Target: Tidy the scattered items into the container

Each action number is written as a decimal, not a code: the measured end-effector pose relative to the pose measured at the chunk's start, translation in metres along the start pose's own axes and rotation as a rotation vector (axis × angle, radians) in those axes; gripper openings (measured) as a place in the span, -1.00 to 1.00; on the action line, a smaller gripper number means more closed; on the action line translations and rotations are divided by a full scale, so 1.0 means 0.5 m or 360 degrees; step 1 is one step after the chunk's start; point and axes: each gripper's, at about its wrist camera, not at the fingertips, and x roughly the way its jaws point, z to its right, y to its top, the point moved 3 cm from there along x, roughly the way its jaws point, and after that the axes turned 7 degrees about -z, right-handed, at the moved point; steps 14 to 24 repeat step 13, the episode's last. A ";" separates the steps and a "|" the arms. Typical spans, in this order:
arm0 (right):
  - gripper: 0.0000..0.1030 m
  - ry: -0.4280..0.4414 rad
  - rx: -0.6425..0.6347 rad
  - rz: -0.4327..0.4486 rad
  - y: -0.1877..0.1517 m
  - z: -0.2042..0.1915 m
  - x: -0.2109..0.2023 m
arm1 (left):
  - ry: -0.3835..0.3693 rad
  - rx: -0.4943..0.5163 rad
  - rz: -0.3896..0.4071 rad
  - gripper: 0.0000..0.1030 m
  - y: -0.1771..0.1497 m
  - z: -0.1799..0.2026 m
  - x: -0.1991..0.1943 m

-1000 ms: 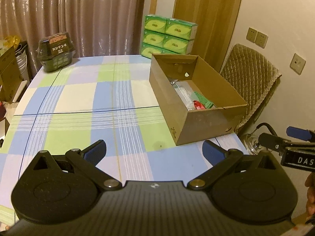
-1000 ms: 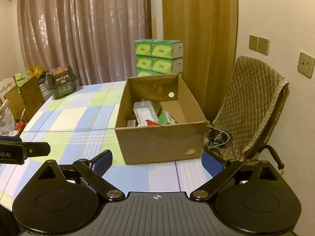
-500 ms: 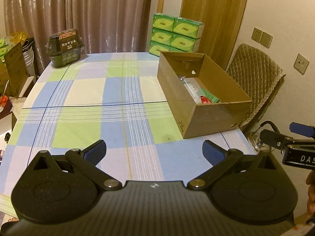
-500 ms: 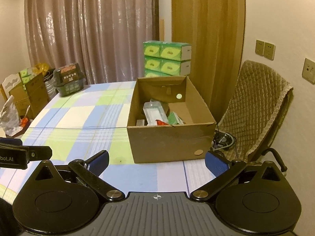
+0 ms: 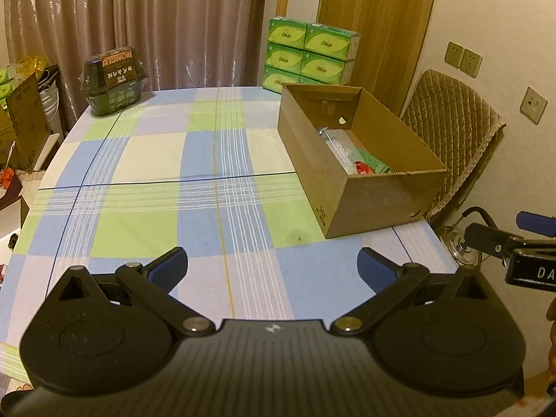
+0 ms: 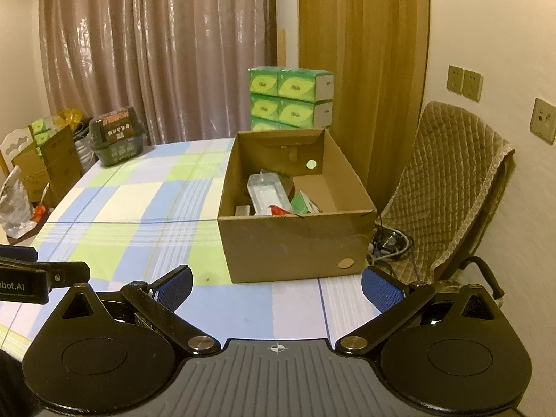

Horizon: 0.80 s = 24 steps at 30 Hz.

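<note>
Both views pulled back from cardboard box, right gripper just widened – empty, left gripper agape too, six tissue packs – box contents half-hidden.

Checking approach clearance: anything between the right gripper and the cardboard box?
Nothing visible. Only bare checked tablecloth lies between the open, empty right gripper and the cardboard box. The left gripper sits off to the side, clear of that path.
</note>
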 end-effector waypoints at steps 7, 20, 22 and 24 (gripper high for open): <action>0.96 -0.0004 -0.0006 -0.0016 -0.002 -0.003 0.005 | 0.0008 -0.0005 -0.0007 0.98 -0.003 -0.005 0.005; 0.96 -0.0010 0.0002 -0.0034 -0.011 -0.002 0.009 | -0.0005 0.0023 0.0042 0.98 -0.009 -0.005 0.003; 0.96 -0.0010 0.0002 -0.0034 -0.011 -0.002 0.009 | -0.0005 0.0023 0.0042 0.98 -0.009 -0.005 0.003; 0.96 -0.0010 0.0002 -0.0034 -0.011 -0.002 0.009 | -0.0005 0.0023 0.0042 0.98 -0.009 -0.005 0.003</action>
